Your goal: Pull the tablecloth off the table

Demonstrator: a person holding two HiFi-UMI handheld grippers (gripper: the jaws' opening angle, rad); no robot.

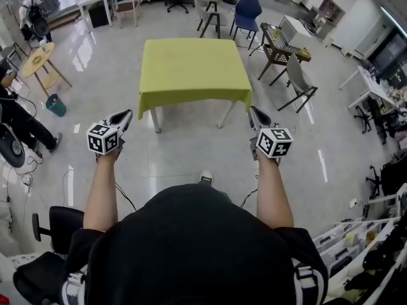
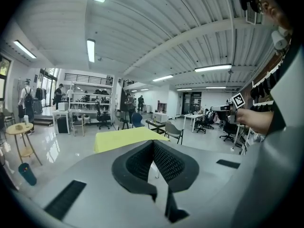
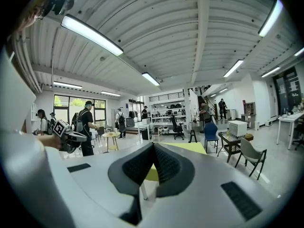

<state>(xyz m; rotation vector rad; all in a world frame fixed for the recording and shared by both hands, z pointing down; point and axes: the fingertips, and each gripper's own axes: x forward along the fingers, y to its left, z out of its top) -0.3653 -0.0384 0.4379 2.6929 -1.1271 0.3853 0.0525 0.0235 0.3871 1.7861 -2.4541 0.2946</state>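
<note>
The yellow-green tablecloth [image 1: 194,68] lay flat over the square table, its edges hanging a short way down all round, so that only the white legs [image 1: 154,119] showed beneath it. It was straight ahead of my jaws and well apart from them, with bare glossy floor [image 1: 191,151] between its near hem and my tips. Neither of my grippers touched it.

My left gripper [image 1: 124,118] pointed towards the near left corner of the cloth. Its jaws were pressed together tip to tip, with nothing between them. In the left gripper view the cloth sat just above and beyond the closed tips.

My right gripper [image 1: 255,116] pointed towards the near right corner. Its jaws were likewise closed on themselves and empty. In the right gripper view a patch of the yellow cloth and one table leg showed behind the tips.

Both grippers were held out at about the same height, roughly level with each other, one on each side of the table's width.

Beyond the cloth, ahead and to the right of my right jaws, stood a blue chair [image 1: 247,11], a low brown table carrying a white box [image 1: 280,43], and a grey chair [image 1: 299,81]. Out to the left of my left jaws stood a small round wooden table [image 1: 39,59] with a teal bin [image 1: 56,105] beside it.
</note>
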